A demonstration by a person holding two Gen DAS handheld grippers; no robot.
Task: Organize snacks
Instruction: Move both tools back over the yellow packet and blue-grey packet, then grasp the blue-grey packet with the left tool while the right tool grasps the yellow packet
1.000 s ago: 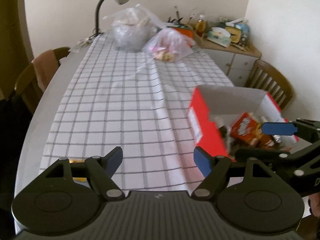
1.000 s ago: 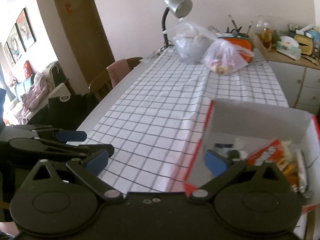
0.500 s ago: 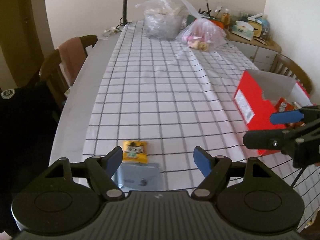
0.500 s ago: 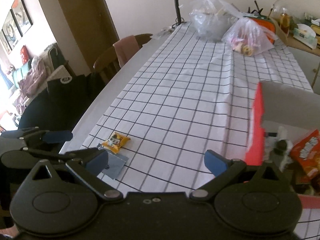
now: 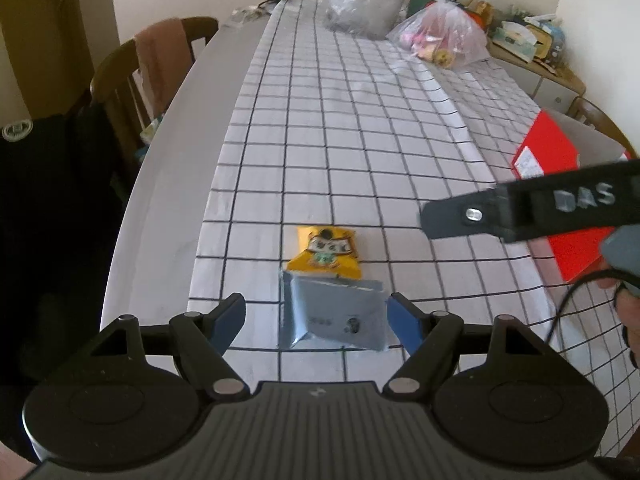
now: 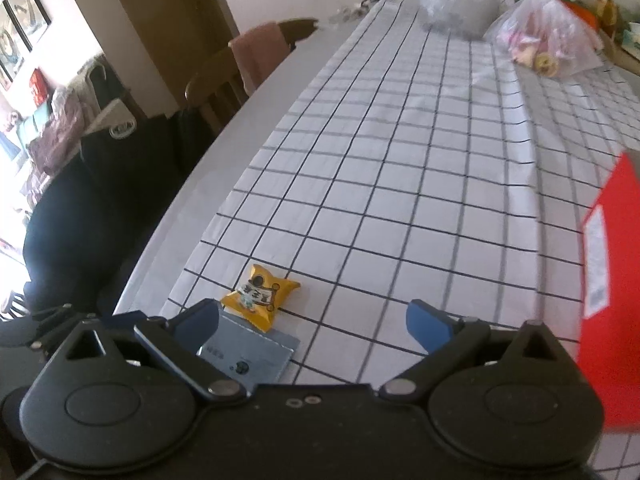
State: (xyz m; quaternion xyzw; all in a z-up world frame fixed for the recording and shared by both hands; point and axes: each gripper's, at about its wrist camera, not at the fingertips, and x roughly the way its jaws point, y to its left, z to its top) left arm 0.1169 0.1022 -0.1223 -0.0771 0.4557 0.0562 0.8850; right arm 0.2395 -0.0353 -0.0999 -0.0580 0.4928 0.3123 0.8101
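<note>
Raised letters reading "DAS" show on the side of the black right gripper [image 5: 448,222] where it crosses the right of the left wrist view; the person's hand [image 5: 626,312] holds its handle at the frame's edge. The small yellow foil snack packet [image 5: 325,253] carries a printed banner and cartoon figure, but its characters are too small to read. Touching its near edge lies a flat grey-blue rectangular sachet [image 5: 335,316] with a dark mark and faint print that cannot be made out. Both lie near the near edge of the white tablecloth with a black grid [image 5: 360,152].

The black left gripper [image 5: 316,314] with blue finger pads stands wide open and holds nothing; the sachet shows between its fingertips, though whether the pads touch it cannot be told. The right gripper is likewise wide open and empty, the yellow packet [image 6: 260,296] and sachet [image 6: 250,354] lying toward its left finger.

The red cardboard box [image 5: 560,204] with a white label, its print illegible, sits to the right, well apart from the packets. At the table's far end lie a clear plastic bag [image 5: 360,0] and a pinkish plastic bag of sweets [image 5: 440,36]. A wooden chair draped with a pink cloth [image 5: 160,64] stands to the left, and a dark garment [image 5: 48,216] hangs nearer.
</note>
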